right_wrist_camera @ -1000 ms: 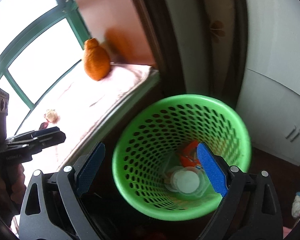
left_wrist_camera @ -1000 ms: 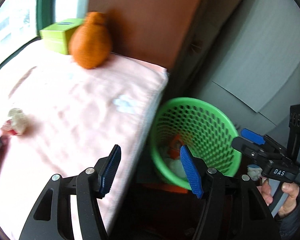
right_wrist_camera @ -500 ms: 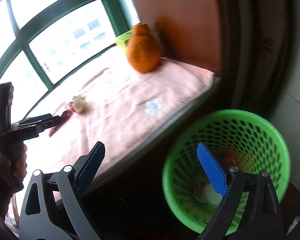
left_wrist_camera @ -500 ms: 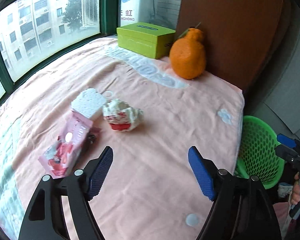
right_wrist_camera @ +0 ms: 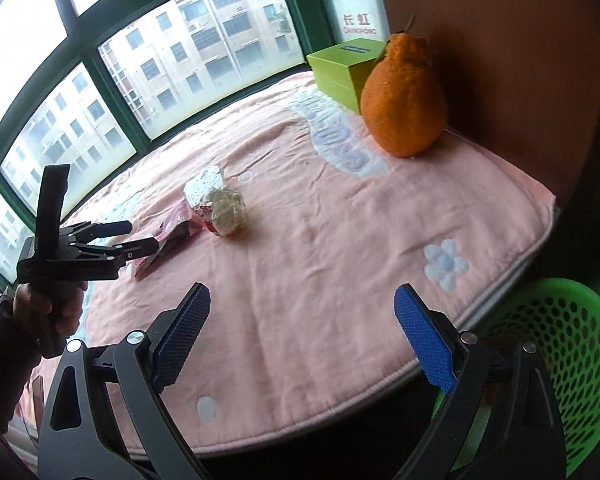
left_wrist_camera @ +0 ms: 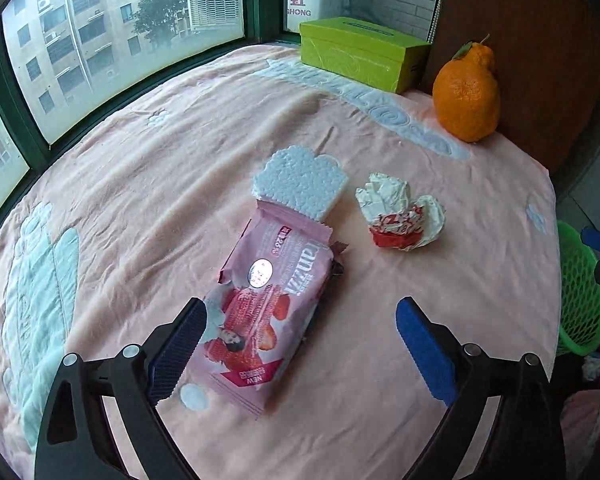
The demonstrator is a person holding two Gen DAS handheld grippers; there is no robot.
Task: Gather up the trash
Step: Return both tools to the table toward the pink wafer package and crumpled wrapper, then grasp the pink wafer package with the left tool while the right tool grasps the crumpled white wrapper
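A pink strawberry snack wrapper lies on the pink blanket. A white foam piece touches its far end, and a crumpled white-and-red paper sits to the right. My left gripper hovers over the wrapper's near end, jaws opening and pads not pressing on it. In the right wrist view the left gripper is beside the wrapper, with the paper beyond. My right gripper stands open and empty above the blanket's near edge. The green basket is on the floor at lower right.
A large orange fruit and a lime-green box stand at the far end by a brown panel. Windows run along the left and back. The blanket's edge drops off toward the basket.
Both cameras have swung from over the basket to the blanket. The left gripper moved over the pink wrapper and its jaws spread wider. The right jaws kept their width.
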